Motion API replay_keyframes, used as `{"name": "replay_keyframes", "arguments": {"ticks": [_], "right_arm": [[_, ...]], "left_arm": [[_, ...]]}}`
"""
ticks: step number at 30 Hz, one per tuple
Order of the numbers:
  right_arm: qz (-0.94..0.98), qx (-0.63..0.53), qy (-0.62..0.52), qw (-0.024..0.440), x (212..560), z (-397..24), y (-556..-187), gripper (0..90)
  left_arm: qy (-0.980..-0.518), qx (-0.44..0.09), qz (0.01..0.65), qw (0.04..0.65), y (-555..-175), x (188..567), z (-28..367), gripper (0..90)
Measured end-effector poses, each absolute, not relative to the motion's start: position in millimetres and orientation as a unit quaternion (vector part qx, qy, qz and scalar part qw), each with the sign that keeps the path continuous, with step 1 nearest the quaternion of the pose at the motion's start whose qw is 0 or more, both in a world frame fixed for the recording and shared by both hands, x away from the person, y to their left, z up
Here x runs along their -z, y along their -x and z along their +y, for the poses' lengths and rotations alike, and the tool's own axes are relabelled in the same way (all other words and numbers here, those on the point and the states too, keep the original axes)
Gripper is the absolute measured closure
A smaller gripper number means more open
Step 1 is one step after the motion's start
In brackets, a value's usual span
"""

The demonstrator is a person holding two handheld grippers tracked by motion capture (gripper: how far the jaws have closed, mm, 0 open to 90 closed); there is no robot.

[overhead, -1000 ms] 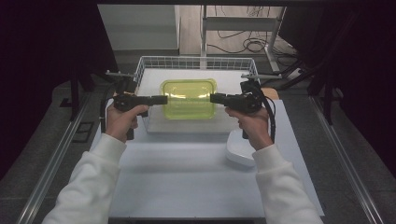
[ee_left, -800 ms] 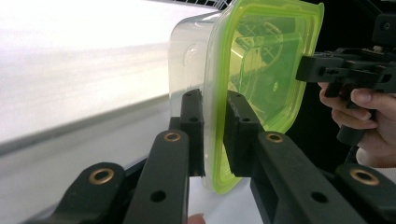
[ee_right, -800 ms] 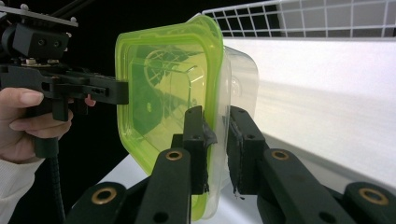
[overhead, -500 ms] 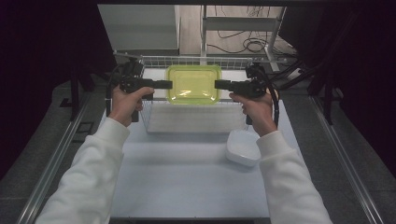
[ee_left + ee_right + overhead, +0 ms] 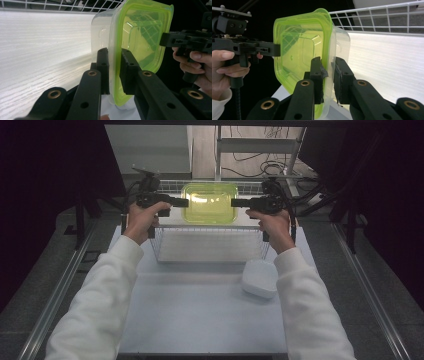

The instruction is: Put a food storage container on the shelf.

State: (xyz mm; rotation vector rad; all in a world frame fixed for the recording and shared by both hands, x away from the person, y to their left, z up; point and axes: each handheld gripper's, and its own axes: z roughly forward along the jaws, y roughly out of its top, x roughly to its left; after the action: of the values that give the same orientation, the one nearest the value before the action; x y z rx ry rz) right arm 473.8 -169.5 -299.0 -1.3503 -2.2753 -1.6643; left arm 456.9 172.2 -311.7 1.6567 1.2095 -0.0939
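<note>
White laminate covers the table (image 5: 200,320), and at its far end stands a wire basket (image 5: 210,251) with a pale board lying across its back part. A small white lid-like dish (image 5: 259,278) rests on the table just beside the basket's near right corner. Held above the basket is the clear container with its yellow-green lid (image 5: 209,202), carried level between both hands. The left tool (image 5: 185,203) is clamped on the lid's left rim, its jaws nearly together with the thin lip pinched between them (image 5: 115,72). The right tool (image 5: 234,203) grips the opposite rim in the same way (image 5: 327,75).

Judging from these narrow pinches, the risk is the lid peeling off the tub, since only the edge is held; the tub would then drop onto the board or the wires. Uneven pull between the hands could also twist the container out of one grip.
</note>
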Motion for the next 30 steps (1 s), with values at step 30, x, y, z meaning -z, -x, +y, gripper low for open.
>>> {"name": "replay_keyframes", "arguments": {"ticks": [30], "right_arm": [[-0.674, 0.489, 0.55, 0.069, 321, -163, -529, 69.7]], "left_arm": [[-0.628, 0.125, 0.557, 0.529, -509, 342, 179, 71.5]]}}
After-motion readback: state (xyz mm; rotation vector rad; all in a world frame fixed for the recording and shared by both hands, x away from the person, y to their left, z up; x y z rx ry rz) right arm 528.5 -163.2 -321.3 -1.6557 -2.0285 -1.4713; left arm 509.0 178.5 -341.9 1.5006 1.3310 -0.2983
